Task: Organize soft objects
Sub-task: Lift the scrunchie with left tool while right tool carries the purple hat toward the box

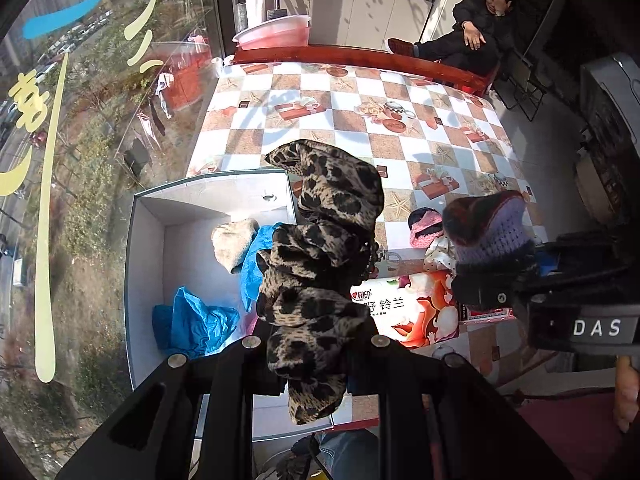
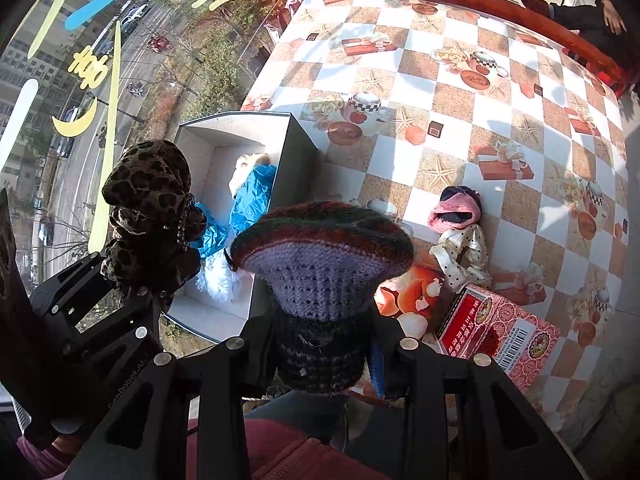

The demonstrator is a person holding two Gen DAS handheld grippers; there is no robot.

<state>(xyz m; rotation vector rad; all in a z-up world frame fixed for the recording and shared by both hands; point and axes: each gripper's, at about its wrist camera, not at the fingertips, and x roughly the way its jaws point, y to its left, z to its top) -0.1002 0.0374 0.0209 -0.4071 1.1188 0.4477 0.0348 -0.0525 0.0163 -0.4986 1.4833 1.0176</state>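
My left gripper is shut on a leopard-print cloth and holds it in the air beside the open white box; the cloth also shows in the right wrist view. My right gripper is shut on a purple and dark knitted hat, held above the table's near edge; the hat shows in the left wrist view. The box holds blue cloths and a beige cloth. A pink knitted item and a polka-dot cloth lie on the table.
The checkered tablecloth covers the table by a large window. A tissue pack and a red printed box lie near the front edge. A pink basin stands at the far end. A person sits beyond the table.
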